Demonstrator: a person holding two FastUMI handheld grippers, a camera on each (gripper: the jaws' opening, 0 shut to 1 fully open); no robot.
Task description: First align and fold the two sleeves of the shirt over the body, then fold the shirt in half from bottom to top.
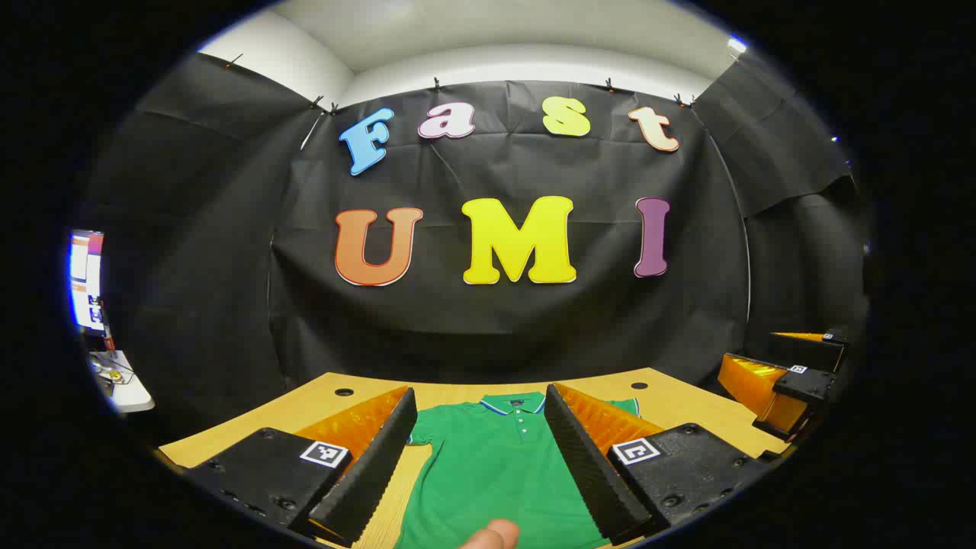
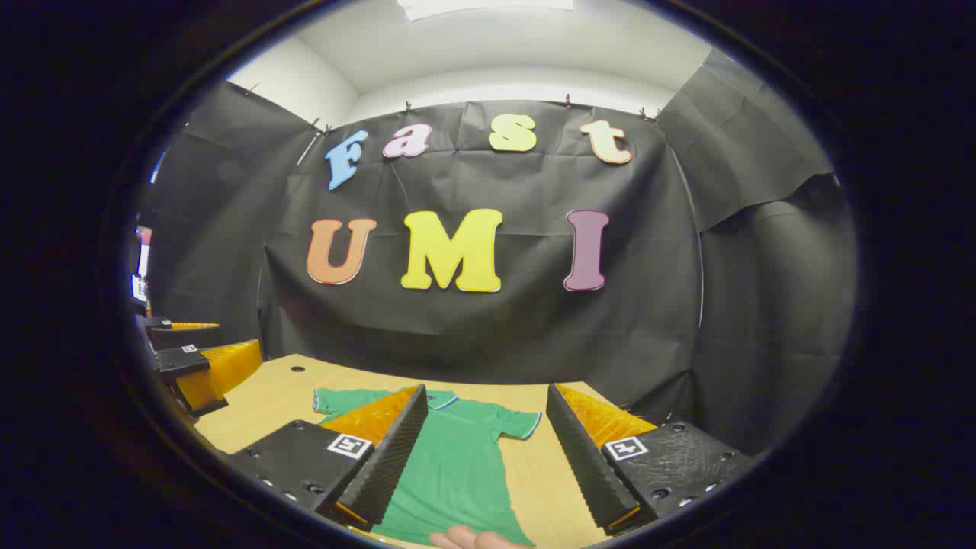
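While both claws gape, one shirt [image 1: 496, 465] lies flat

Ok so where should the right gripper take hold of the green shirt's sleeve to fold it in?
Probably at the sleeve's striped cuff edge, coming from the outer side of the green shirt. The sleeve lies flat and spread on the table, so the cuff is the free edge the right gripper, open now, could pinch and carry over the body.

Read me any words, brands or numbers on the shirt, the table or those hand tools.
Green shirt: no readable word or logo.
Table: none.
Left gripper, right gripper: square black-and-white code markers, no words.
Screen at far left: too blurred to read.
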